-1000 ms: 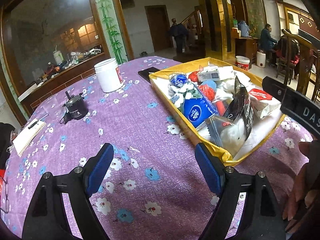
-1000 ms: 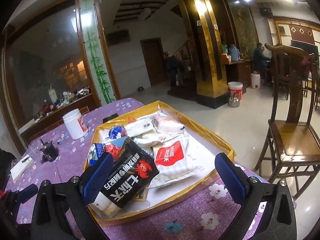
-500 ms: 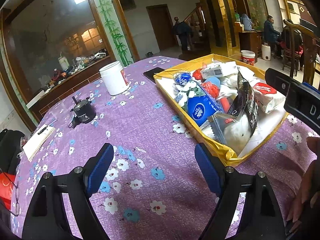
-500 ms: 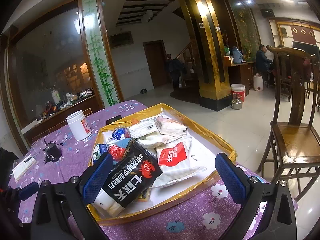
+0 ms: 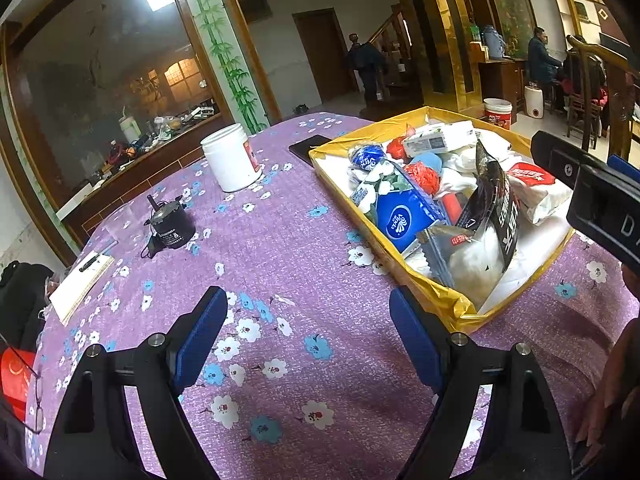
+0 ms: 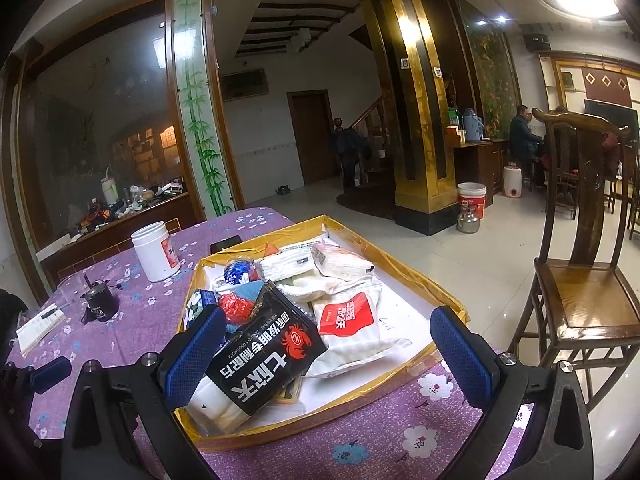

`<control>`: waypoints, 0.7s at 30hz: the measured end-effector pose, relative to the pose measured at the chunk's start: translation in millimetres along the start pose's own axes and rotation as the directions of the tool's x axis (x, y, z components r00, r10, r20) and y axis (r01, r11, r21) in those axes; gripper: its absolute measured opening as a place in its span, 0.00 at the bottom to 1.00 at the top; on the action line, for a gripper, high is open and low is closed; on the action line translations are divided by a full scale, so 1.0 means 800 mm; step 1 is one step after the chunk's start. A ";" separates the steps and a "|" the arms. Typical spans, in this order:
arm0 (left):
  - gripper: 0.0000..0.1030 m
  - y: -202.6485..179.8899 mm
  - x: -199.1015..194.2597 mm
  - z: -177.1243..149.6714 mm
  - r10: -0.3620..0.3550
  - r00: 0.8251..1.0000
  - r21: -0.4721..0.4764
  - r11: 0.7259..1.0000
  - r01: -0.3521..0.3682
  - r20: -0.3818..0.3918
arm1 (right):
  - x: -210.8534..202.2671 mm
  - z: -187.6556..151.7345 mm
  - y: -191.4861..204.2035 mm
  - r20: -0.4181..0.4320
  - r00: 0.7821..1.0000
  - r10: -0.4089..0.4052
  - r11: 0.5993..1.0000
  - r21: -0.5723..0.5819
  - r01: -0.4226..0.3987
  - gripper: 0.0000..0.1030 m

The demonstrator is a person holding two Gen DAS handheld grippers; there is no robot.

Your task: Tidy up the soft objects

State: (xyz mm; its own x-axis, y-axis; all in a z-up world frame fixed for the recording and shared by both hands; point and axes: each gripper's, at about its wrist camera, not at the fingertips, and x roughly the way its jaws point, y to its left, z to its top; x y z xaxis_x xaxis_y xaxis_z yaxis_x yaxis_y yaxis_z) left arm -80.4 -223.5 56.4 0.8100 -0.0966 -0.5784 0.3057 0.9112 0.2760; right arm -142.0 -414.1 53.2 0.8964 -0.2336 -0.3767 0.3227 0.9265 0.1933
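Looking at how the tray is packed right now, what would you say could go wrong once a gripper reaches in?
The black crab-print bag leans on the pile in the yellow tray; grabbing it may topple neighbours like the blue tissue pack. The open right gripper could also snag the tray's crinkled rim.

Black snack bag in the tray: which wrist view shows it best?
The right wrist view. There the black bag lies face-on near the right gripper, its crab logo and white lettering unobstructed. In the left wrist view the black bag is edge-on in the tray, with most of its print foreshortened.
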 end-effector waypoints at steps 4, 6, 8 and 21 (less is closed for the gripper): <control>0.81 -0.001 -0.001 0.000 -0.002 1.000 0.002 1.000 0.002 -0.001 | 0.000 0.000 0.000 -0.002 1.000 0.000 1.000 0.002 0.000 1.00; 0.81 -0.001 0.000 0.000 -0.002 1.000 0.004 1.000 0.002 -0.002 | -0.001 0.000 0.000 -0.001 1.000 -0.003 1.000 0.002 0.003 1.00; 0.81 -0.002 -0.001 0.000 0.000 1.000 0.008 1.000 0.000 0.000 | -0.001 0.000 0.000 -0.002 1.000 -0.003 1.000 0.001 0.003 1.00; 0.81 -0.004 -0.001 0.000 0.000 1.000 0.017 1.000 0.000 0.002 | -0.001 0.001 -0.001 -0.005 1.000 -0.004 1.000 0.005 0.004 1.00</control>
State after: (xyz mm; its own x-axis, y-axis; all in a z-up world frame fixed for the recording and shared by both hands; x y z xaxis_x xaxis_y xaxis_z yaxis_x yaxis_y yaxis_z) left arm -82.4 -226.4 55.7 0.8110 -0.0972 -0.5769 0.3139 0.9045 0.2888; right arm -142.9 -415.1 53.6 0.8936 -0.2361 -0.3818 0.3282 0.9239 0.1966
